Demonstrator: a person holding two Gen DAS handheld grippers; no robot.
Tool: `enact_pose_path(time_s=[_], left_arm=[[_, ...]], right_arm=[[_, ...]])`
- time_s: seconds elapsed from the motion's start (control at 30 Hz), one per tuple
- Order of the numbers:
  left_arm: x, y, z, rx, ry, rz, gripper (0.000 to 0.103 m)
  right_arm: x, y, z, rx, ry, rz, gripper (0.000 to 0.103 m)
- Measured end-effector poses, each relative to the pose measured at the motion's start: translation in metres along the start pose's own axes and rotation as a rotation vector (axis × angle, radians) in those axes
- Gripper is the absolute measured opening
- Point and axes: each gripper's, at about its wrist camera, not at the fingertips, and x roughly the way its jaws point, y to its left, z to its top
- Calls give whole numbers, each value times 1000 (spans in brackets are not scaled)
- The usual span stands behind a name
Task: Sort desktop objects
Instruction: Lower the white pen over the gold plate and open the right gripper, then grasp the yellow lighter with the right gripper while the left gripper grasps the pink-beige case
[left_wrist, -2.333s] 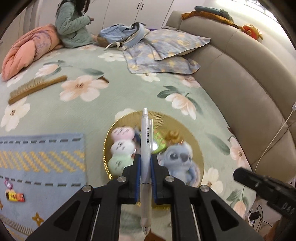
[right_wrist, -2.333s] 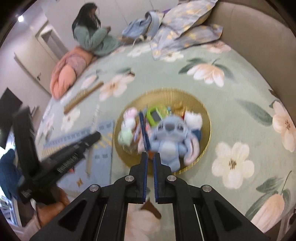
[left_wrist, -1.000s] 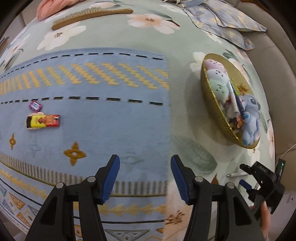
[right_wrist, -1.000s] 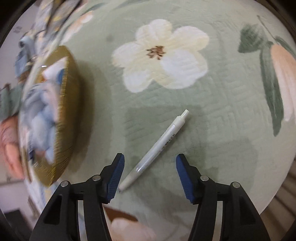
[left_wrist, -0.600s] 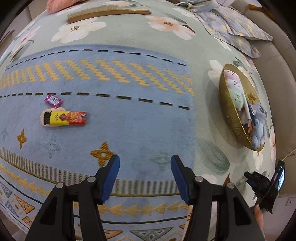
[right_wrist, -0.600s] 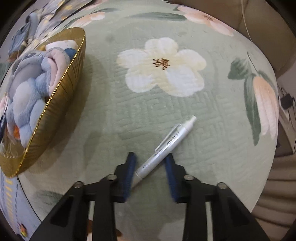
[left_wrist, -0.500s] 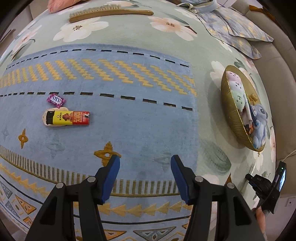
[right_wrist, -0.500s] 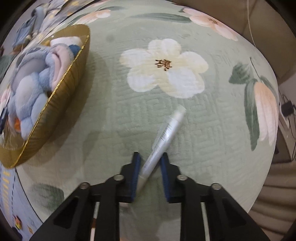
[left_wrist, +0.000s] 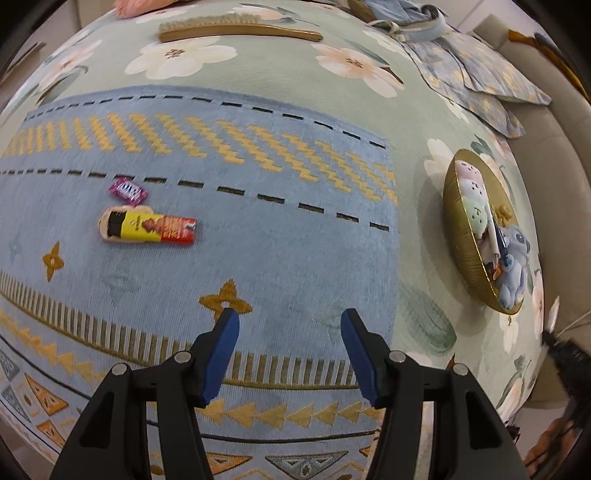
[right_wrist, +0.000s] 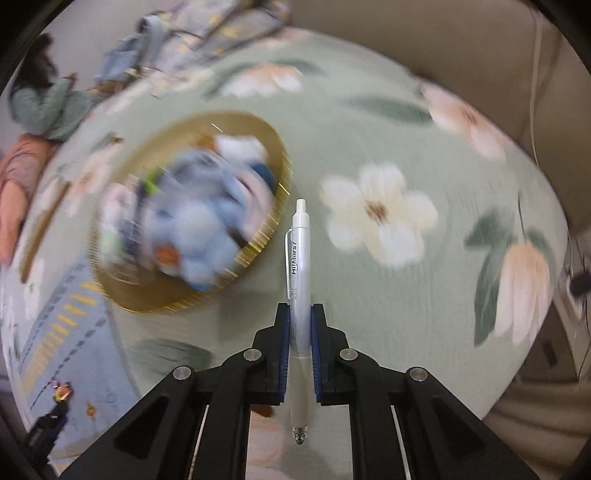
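Observation:
My right gripper (right_wrist: 298, 314) is shut on a silver-white pen (right_wrist: 298, 258), held above the green floral bedcover, its button end pointing away from me. The gold bowl (right_wrist: 258, 243) with a blue plush toy (right_wrist: 199, 229) and other small items lies left of the pen, blurred. My left gripper (left_wrist: 289, 325) is open and empty above the blue patterned mat (left_wrist: 258, 236). A yellow-red tube (left_wrist: 147, 229) and a pink candy (left_wrist: 127, 190) lie on the mat to the left. The gold bowl (left_wrist: 458, 236) shows at the right in the left wrist view.
A wooden brush (left_wrist: 236, 31) lies at the far side of the bedcover. Folded floral cloth (left_wrist: 484, 77) and a beige sofa (left_wrist: 554, 177) are at the right. A person in green (right_wrist: 44, 99) sits at the far left. A cable (right_wrist: 533, 74) runs along the sofa.
My right gripper has closed on the pen and lifted it off the bedcover, swinging toward the bowl. My left gripper has stayed open and drifted left over the blue mat.

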Motion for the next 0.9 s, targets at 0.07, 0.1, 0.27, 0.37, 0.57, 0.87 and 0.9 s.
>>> enact_pose_path(time_s=[0.07, 0.1, 0.27, 0.37, 0.57, 0.87, 0.9], left_arm=[[-1, 4, -3, -16, -4, 2, 54], [-3, 7, -5, -28, -8, 4, 54], [-10, 22, -9, -79, -33, 16, 54], [-17, 40, -12, -112, -55, 32, 54], [-27, 95, -20, -222, -89, 62, 54], [-32, 161, -7, -253, -127, 68, 54], [-31, 167, -6, -232, -119, 70, 54]], right_arm=[[-14, 16, 16, -61, -49, 29, 11], [-8, 48, 8, -82, -63, 37, 11], [-6, 88, 42, -190, -144, 111, 11], [11, 105, 66, -209, -160, 112, 11], [9, 129, 65, -221, -154, 107, 40], [17, 228, -44, -410, 69, 296, 53], [20, 244, -58, -452, 104, 331, 54]])
